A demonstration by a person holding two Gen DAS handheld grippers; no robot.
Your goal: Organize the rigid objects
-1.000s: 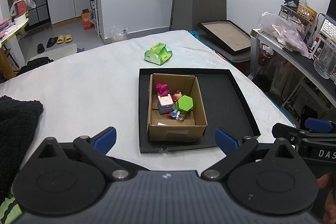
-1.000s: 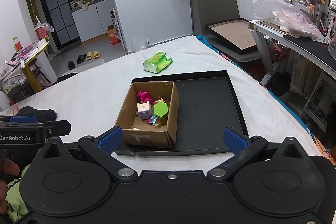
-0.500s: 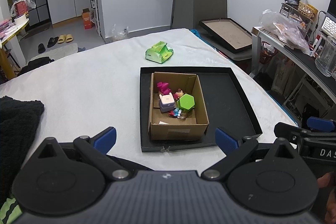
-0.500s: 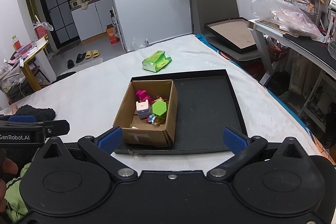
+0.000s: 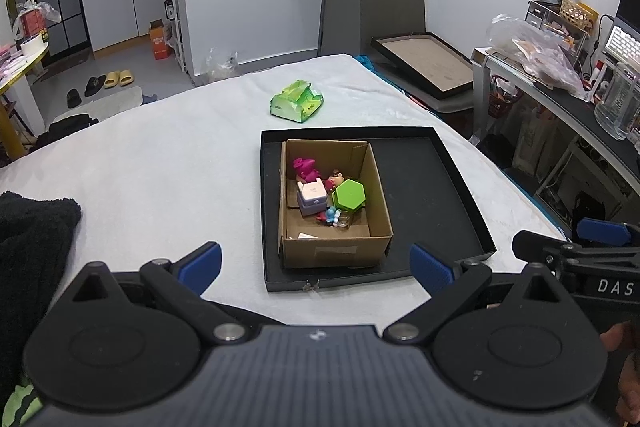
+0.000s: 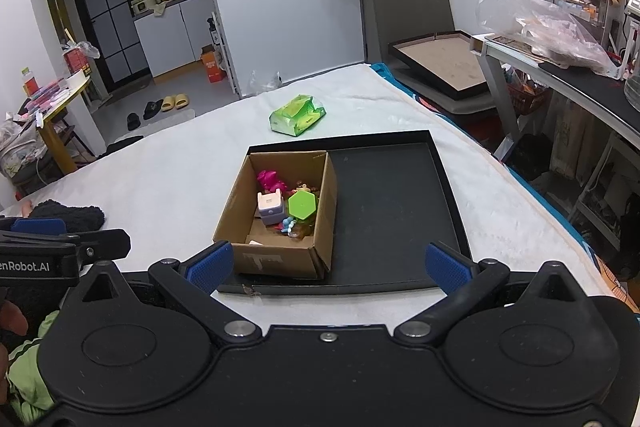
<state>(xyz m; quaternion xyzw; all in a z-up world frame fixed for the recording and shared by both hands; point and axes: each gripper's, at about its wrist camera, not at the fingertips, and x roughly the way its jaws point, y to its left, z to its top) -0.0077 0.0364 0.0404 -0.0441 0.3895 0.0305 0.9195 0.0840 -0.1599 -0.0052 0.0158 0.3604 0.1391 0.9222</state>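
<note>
Black tray (image 5: 460, 195) sits on the white-covered surface (image 5: 160, 163), near its right edge. Cardboard box (image 5: 332, 251) occupies the tray's left half, against the left rim; the right half of the tray floor is bare. White cover left of the tray is open up to the black fuzzy cloth (image 5: 32, 227) at the near left. Green tissue pack (image 5: 297, 101) lies beyond the tray's far rim, apart from it.

Inside the box, clustered toward the far right: magenta toy (image 5: 304, 167), white-lavender cube (image 5: 312, 197), green hexagonal container (image 5: 349, 195), small blue-and-red figures (image 5: 330, 215) just in front.

Left gripper (image 5: 316, 261): jaws spread wide, holding nothing, hovering short of the tray's near rim. Right gripper (image 6: 328, 261): likewise wide apart, nothing between the pads, touching nothing.
</note>
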